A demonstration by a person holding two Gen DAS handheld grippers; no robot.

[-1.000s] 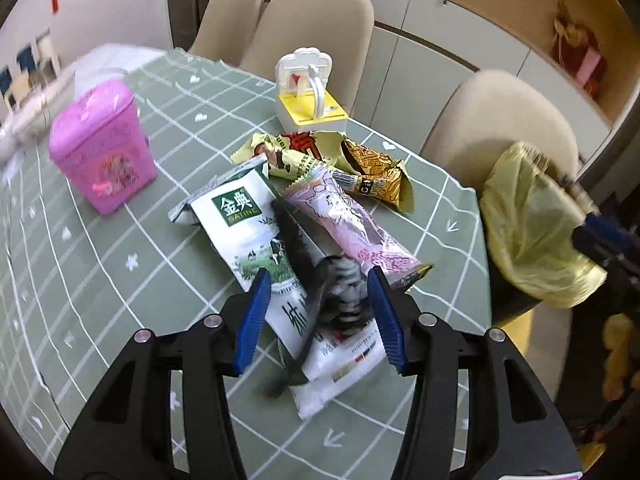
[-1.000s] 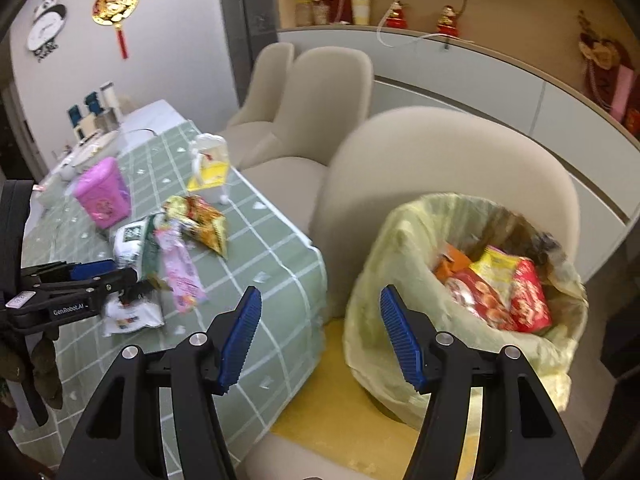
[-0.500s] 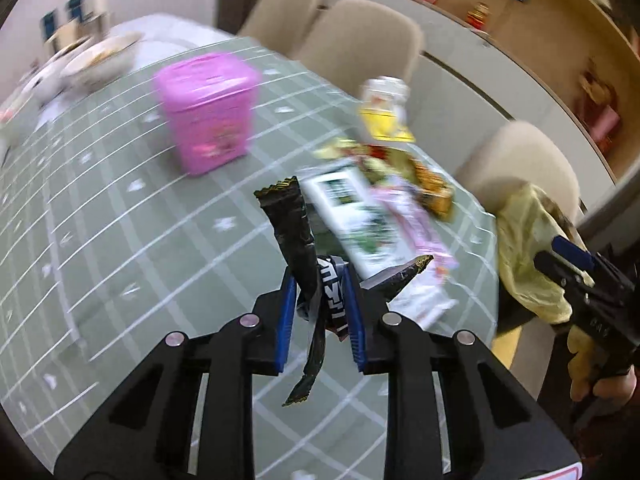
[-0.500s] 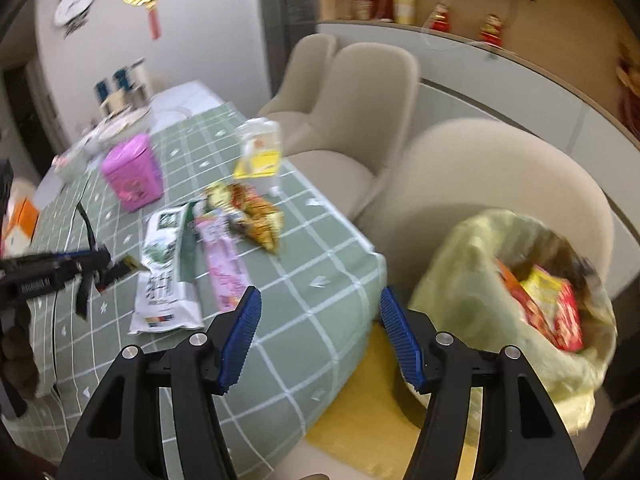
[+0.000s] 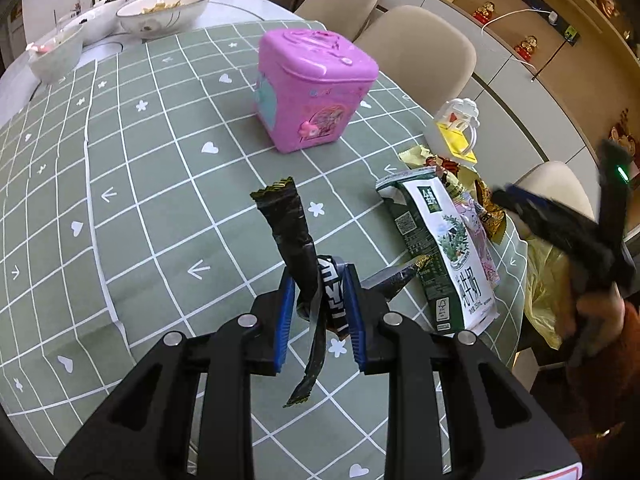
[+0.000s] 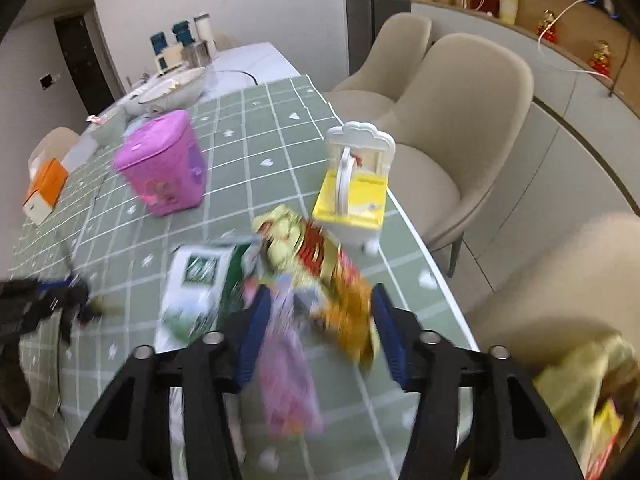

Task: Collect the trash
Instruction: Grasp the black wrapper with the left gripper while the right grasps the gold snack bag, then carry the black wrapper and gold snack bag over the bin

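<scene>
**Black wrapper gripped and lifted; right claw spread over the wrapper pile**

Left wrist view: the left claw [image 5: 319,312] is clamped on a crumpled black wrapper [image 5: 294,236], held above the green checked worktop [image 5: 160,208]. The wrapper's middle is hidden between the blue pads, and its print is unreadable. The right claw [image 5: 520,204] at the frame edge is a dark blur. A second ago this wrapper lay on the white-green pouch [image 5: 444,244] with the left claw spread around it; the pouch stays flat.

Right wrist view: everything is motion-blurred. The right claw [image 6: 320,332] is spread wide, holding nothing, over the pink wrapper [image 6: 286,364] and gold-red wrapper [image 6: 320,256]. The yellow trash bag [image 6: 580,380] is cut off at lower right; a second ago it sat centred.
</scene>
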